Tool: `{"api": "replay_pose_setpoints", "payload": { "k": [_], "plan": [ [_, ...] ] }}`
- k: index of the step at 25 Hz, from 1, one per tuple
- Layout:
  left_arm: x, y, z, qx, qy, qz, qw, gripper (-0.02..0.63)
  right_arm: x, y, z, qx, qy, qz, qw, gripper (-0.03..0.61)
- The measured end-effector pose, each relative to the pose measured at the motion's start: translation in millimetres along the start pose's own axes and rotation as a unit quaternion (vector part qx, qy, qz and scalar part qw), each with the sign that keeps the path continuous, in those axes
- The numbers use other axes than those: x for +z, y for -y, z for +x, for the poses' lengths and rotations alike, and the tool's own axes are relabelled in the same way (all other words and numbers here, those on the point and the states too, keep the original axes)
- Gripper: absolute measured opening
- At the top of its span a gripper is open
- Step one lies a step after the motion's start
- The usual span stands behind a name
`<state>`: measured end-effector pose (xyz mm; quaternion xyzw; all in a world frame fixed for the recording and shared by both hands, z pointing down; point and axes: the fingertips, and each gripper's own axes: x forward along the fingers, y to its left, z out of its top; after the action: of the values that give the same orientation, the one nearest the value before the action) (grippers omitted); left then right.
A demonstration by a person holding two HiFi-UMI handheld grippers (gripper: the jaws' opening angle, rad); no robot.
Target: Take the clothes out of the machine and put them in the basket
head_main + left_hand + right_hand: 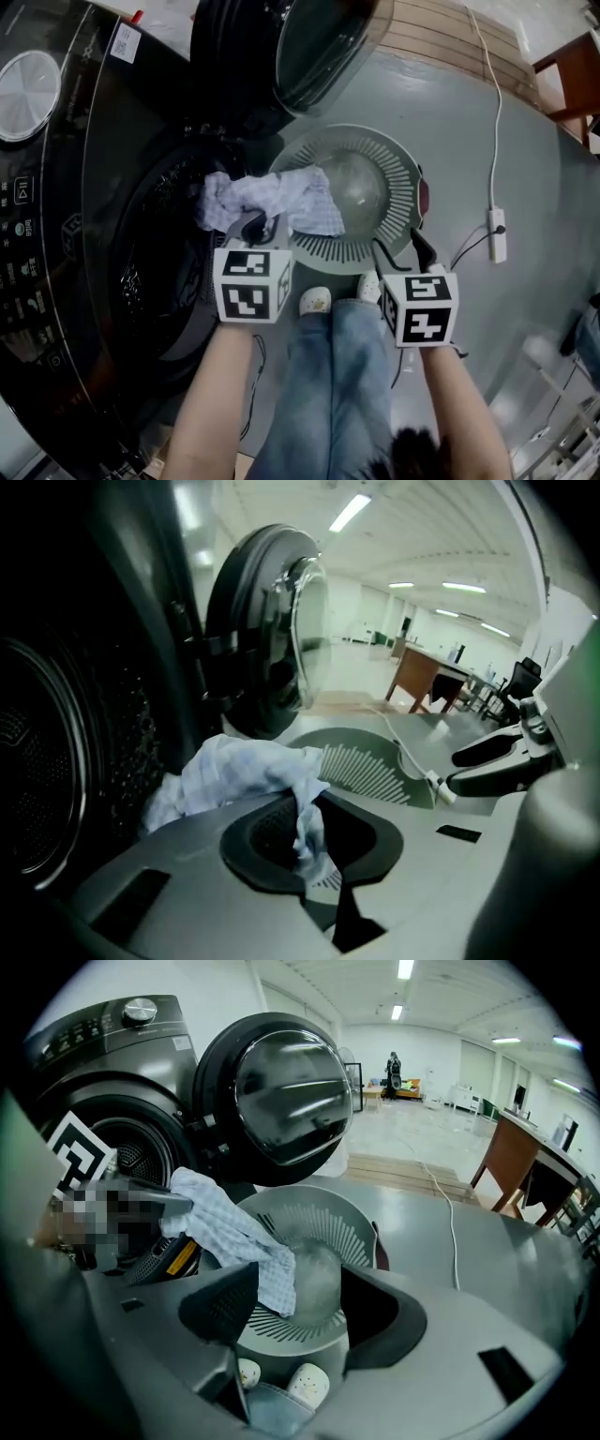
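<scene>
The left claw (253, 228) is clenched on a checked cloth (272, 201), held between the washer's opening (155, 253) and the basket (401, 192), with its tail over the basket's nearest rim. The right claw (405, 255) is released and empty, just beside the basket's near edge, and open floor (525, 141) lies beyond. Only the left gripper view shows the cloth pinched between the pads (272, 832).

Grey, glossy floor (534, 159) carries everything here. My slippers (315, 301) stand on it. Round grey basket (398, 192) with a slotted rim sits at 12 o'clock from them, just past the toes. Washing machine (56, 187) is at 9 to 10 o'clock. White cable (494, 112) runs in from 1 o'clock and ends in a small white block (497, 234) at the basket's 3 o'clock, not touching it. Wooden boards (450, 42) lie at 1 o'clock, beyond the basket.
</scene>
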<state>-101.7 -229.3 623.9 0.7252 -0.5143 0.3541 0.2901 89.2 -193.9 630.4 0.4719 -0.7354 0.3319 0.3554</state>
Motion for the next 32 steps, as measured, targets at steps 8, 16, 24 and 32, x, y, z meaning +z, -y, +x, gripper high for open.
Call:
{"api": "replay_pose_setpoints", "payload": {
  "k": [8,16,24,32],
  "plan": [
    [67,108,-9,-0.134,0.071,0.047,0.9872,0.04,-10,31,-13,-0.023,0.002,0.036,0.999,0.27],
    [83,138,-3,-0.148,0.07,0.046,0.9854,0.04,-5,50,-19,-0.034,0.01,0.051,0.998,0.267],
    [52,114,25,-0.094,-0.006,0.007,0.9956,0.4,-6,52,-14,-0.033,0.007,0.059,0.998,0.265],
    [22,63,30,-0.017,-0.03,0.033,0.9989,0.414,-8,43,-3,-0.027,-0.001,0.05,0.998,0.265]
  ]
}}
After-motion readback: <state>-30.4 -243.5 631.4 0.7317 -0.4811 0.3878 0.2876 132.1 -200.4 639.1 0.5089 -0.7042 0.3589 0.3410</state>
